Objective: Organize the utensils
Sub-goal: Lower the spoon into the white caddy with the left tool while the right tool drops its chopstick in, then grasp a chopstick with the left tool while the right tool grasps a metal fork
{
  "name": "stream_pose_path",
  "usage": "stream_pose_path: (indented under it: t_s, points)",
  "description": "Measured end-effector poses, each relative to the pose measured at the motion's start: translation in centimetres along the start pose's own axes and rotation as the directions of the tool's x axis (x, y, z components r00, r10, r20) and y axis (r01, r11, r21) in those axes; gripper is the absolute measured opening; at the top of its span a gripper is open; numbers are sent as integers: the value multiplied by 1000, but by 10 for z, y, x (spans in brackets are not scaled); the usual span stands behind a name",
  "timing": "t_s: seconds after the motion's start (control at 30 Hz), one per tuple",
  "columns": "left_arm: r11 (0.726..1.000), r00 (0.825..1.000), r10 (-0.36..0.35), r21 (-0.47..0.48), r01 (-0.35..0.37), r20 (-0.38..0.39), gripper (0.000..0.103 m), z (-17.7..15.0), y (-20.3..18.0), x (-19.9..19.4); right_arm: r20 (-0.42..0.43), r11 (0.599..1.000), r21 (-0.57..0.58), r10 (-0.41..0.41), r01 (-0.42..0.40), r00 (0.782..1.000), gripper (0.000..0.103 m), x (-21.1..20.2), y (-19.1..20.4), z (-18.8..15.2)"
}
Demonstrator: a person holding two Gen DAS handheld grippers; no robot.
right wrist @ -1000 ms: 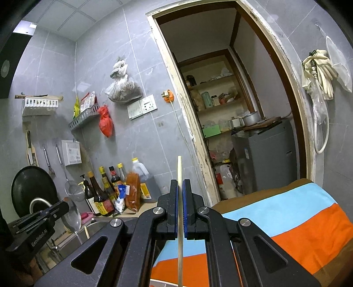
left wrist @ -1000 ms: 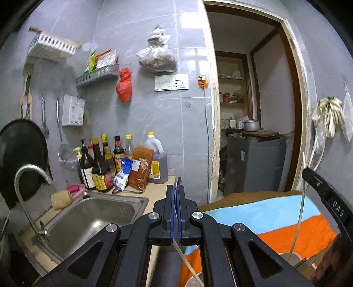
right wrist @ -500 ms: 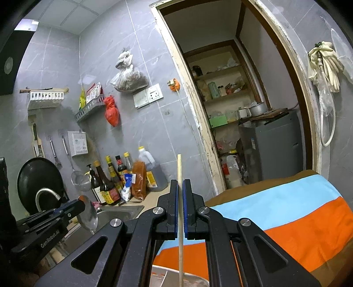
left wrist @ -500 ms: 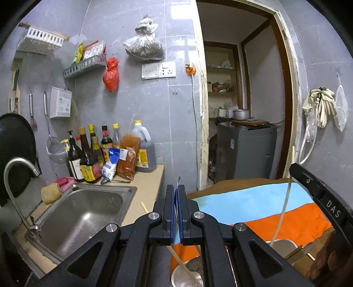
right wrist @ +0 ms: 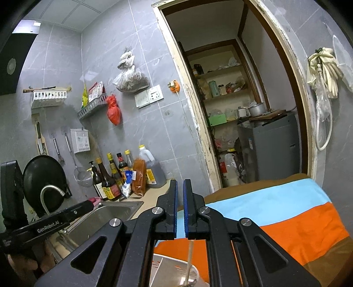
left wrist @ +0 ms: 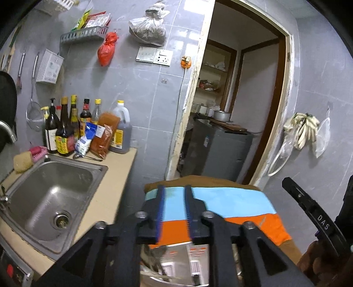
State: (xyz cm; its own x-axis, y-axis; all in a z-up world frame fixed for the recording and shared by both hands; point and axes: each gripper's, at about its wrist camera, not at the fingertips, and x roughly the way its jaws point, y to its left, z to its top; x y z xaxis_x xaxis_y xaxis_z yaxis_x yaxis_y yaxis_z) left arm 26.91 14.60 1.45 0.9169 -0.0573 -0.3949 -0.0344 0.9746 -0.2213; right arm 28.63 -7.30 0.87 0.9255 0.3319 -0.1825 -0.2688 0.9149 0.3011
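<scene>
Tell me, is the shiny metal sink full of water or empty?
Empty. The shiny metal sink shows its bare steel bottom and open round drain, with no water visible.

left wrist: faces sink (left wrist: 50,198) closely | right wrist: faces doorway (right wrist: 238,106) | shared: striped cloth (right wrist: 286,212), probably close below

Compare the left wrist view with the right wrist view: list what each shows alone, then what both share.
Left wrist only: the sink basin's drain, a yellow sponge, and the open left tool from behind.

Right wrist only: the ceiling, the curved faucet, a chopstick below the open right tool.

Both: the sauce bottles, the striped cloth and the doorway.
</scene>
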Motion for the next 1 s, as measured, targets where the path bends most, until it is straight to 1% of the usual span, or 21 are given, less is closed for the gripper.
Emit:
stream_pose_path:
  t_s: [0.03,0.07,0.1,0.13,0.17,0.23,0.27,0.3,0.4,0.43,0.5,0.53,0.57,0.6,0.67,0.73,0.8,0.9,1.0]
  points:
    - [1000,1000,-15,-12,15,2,34,1,-1,-2,2,1000,-2,-4,4,1000,10,-3,-1,3]
    - [999,999,-31,-25,32,6,42,2,-3,-6,6,1000,-4,-8,8,1000,17,-7,-3,6]
    - [999,999,-41,-33,41,12,47,3,-5,-8,14,1000,-6,-17,17,1000,21,-14,-5,9]
    - [998,998,-54,-39,55,21,48,5,-9,-12,20,1000,-8,-24,24,1000,29,-19,-7,12]
    - [997,998,-62,-38,63,24,49,5,-12,-14,26,999,-12,-32,32,999,33,-25,-9,15]
    - [997,997,-77,-25,78,27,52,7,-21,-17,34,998,-26,-58,59,998,36,-38,-14,21]
    - [996,996,-84,-20,85,30,56,8,-25,-19,40,997,-30,-70,71,997,42,-44,-16,23]
    - [996,995,-91,-16,91,33,62,8,-29,-20,51,995,-32,-89,90,995,52,-54,-19,25]
    - [993,992,-116,-2,116,56,75,10,-43,-27,69,991,-38,-129,131,989,65,-77,-29,33]
    - [992,990,-123,7,123,63,77,10,-50,-30,72,989,-40,-141,144,987,67,-82,-31,36]
    - [992,990,-125,28,123,73,84,9,-60,-34,84,984,-45,-168,172,982,76,-96,-38,40]
    - [992,989,-125,42,122,82,87,8,-67,-37,91,981,-47,-182,187,979,83,-105,-42,43]
    - [991,987,-126,55,121,95,93,7,-73,-40,95,979,-48,-191,196,977,91,-111,-45,45]
    - [991,986,-126,62,120,105,98,6,-78,-42,102,976,-49,-205,210,974,94,-119,-50,46]
    - [990,984,-130,76,121,125,101,2,-91,-48,101,972,-51,-223,229,970,96,-129,-58,50]
    - [988,983,-133,97,121,128,101,-1,-104,-51,97,969,-57,-236,242,967,97,-138,-67,53]
    - [985,983,-130,131,112,131,102,-7,-120,-54,93,966,-69,-244,251,965,101,-147,-77,56]
    - [983,984,-112,161,89,139,102,-14,-139,-58,74,964,-84,-248,254,966,101,-155,-94,61]
    - [984,987,-101,156,80,128,102,-22,-154,-61,55,964,-98,-243,248,968,101,-162,-112,63]
